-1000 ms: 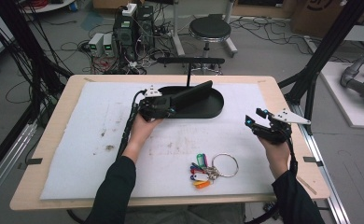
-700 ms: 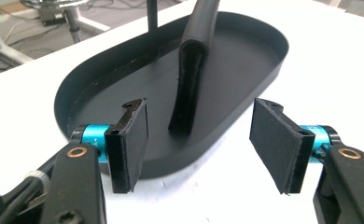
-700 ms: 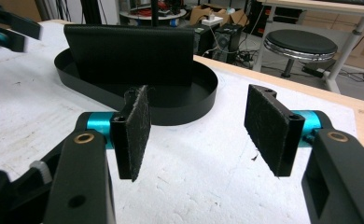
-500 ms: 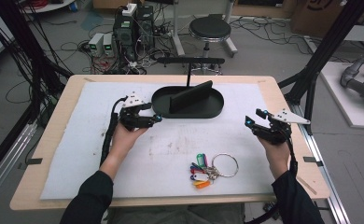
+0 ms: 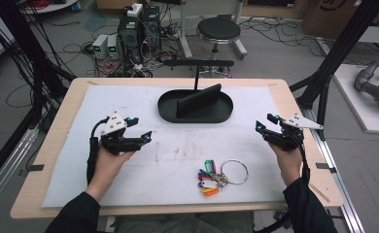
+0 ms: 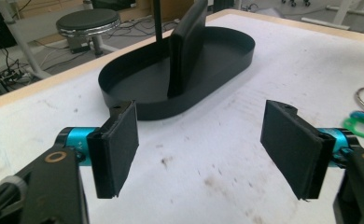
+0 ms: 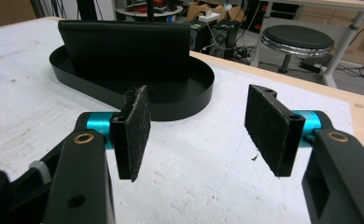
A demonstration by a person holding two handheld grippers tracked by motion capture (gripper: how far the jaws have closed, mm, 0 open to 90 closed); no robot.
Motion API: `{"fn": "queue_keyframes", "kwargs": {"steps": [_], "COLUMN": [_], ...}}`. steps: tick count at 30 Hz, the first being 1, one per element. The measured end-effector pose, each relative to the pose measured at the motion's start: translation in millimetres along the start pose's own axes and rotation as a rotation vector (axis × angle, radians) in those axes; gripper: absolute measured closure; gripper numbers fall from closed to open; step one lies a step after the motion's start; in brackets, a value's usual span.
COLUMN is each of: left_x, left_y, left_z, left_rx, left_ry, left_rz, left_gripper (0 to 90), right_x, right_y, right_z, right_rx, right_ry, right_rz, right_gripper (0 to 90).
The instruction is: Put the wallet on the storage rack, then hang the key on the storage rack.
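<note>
**Both Grippers Clear of the Tray, Fingers Spread**

The worktop [image 5: 105, 194] carries a white mat with scattered dark smudges. A black oval tray [image 5: 196, 107] sits on the mat toward the far edge, midway across. A flat black slab [image 5: 199, 99] stands on edge inside the tray, leaning, and spans most of the tray's length.

The left gripper [image 5: 146, 137] is held over the mat to the near left of the tray, well apart from it. Its fingers [image 6: 115, 147] have just been opening and stand spread wide, with nothing between them. In the left gripper view the tray [image 6: 217, 60] lies ahead of the fingers, with the slab [image 6: 187, 46] rising from it.

The right gripper [image 5: 264, 124] is held over the mat's right side, near the tray's right end but not touching it. Its fingers [image 7: 133, 135] are spread, with only bare mat between them.

A key ring [image 5: 234, 171] with coloured tags [image 5: 207, 177] lies on the mat near the front edge, between the two hands and closer to the right one.
</note>
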State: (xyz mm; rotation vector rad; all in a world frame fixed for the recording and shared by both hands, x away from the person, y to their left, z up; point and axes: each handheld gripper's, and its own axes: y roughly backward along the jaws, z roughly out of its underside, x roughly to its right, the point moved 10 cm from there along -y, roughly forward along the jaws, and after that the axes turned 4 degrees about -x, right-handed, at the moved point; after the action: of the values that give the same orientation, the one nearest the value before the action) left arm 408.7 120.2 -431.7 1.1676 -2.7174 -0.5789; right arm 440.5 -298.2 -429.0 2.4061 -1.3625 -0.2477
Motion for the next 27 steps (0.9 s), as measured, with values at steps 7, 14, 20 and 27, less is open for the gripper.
{"fn": "queue_keyframes", "kwargs": {"steps": [7, 14, 20, 27], "left_x": [-10.5, -9.3, -2.3, -0.3], "left_y": [14.5, 17.3, 22.3, 30.9], "left_z": [22.9, 27.1, 22.0, 32.4], "left_rx": [-0.005, -0.007, -0.007, 0.019], "left_ry": [0.049, 0.053, 0.015, 0.048], "left_rz": [-0.044, -0.058, -0.052, -0.043], "left_gripper": [27.0, 27.0, 27.0, 27.1], "right_x": [-1.7, -4.5, -9.2, -21.5], "right_y": [0.9, 4.2, 13.5, 26.1], "right_z": [1.9, -1.1, -10.9, -6.7], "right_rx": [-0.009, 0.007, 0.030, 0.003], "right_ry": [0.005, 0.004, -0.001, -0.037], "right_rz": [0.005, 0.001, -0.014, -0.060], "right_gripper": [40.3, 40.2, 39.1, 37.7]}}
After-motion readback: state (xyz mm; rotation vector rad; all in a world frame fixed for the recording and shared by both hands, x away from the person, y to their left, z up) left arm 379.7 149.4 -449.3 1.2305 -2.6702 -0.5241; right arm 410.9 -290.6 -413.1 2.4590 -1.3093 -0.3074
